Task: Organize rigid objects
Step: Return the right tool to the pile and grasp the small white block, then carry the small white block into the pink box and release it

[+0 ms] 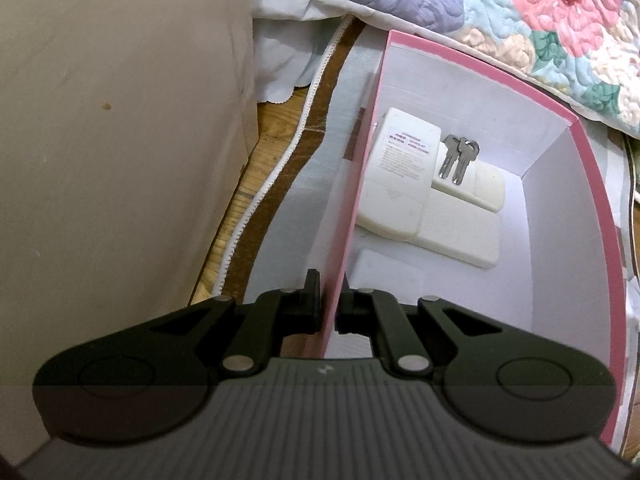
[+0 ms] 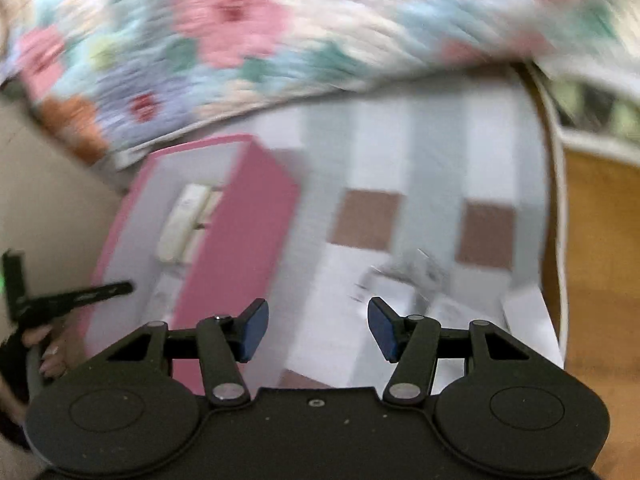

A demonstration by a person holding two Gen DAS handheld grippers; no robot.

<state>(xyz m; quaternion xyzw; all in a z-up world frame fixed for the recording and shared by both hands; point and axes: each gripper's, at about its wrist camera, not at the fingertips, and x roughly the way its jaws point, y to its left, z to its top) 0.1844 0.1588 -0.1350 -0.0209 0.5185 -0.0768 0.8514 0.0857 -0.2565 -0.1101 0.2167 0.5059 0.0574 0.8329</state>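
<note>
A pink box (image 1: 560, 128) with a white inside holds several cream-white rectangular devices (image 1: 404, 168) and a pair of metal keys (image 1: 456, 158) lying on one of them. My left gripper (image 1: 329, 312) is shut on the box's near left wall, one finger on each side. In the blurred right wrist view the pink box (image 2: 240, 224) is at the left. My right gripper (image 2: 318, 330) is open and empty above the mat, with a blurred grey metal object (image 2: 416, 272) and a white card (image 2: 528, 320) just ahead of it.
A floral quilt (image 1: 520, 8) hangs behind the box. A beige wall or cabinet side (image 1: 120, 120) stands at the left. A checked mat (image 2: 400, 160) with a white trim lies on the wooden floor (image 2: 600, 260).
</note>
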